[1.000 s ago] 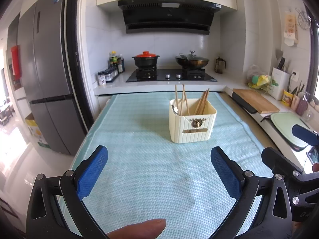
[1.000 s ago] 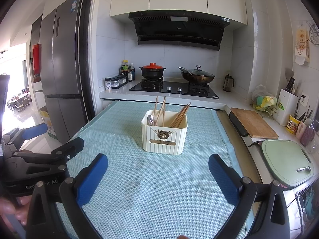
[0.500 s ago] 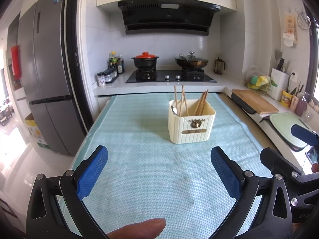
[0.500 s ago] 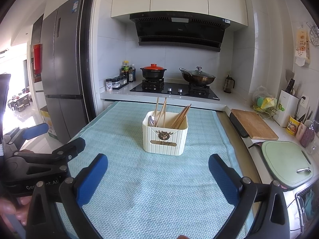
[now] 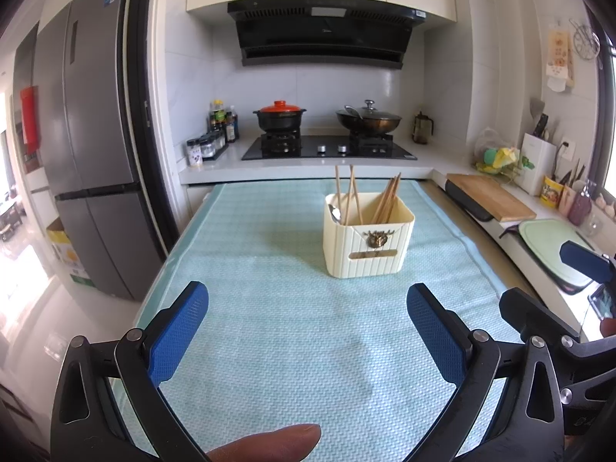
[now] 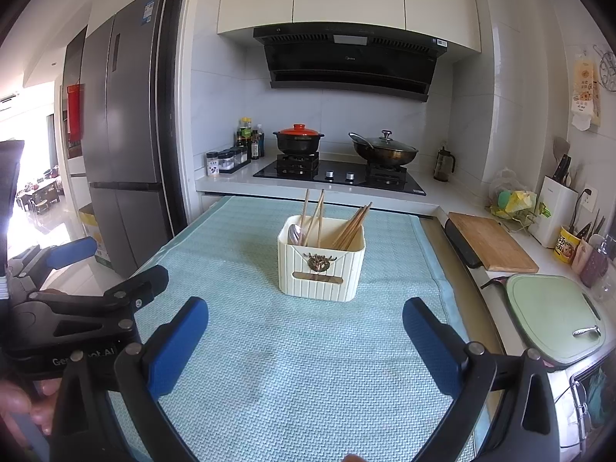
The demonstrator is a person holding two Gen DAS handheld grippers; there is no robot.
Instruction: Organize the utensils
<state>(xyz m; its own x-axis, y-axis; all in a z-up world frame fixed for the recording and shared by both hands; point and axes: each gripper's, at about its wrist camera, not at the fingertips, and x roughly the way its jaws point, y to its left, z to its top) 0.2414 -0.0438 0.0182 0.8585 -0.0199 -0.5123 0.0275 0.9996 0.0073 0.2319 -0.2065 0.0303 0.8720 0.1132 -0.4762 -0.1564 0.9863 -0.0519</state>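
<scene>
Both tools, left (image 5: 308, 331) and right (image 6: 306, 333), spread wide, empty; cream ribbed plastic caddy (image 5: 367, 244) ahead keeps wooden chopsticks (image 5: 387, 198) upright, sorted.

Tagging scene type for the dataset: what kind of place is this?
A home kitchen, almost certainly. A gas hob with two lidded pots sits under a range hood, a tall fridge stands at the left, and a cutting board lies on the counter at the right.
</scene>
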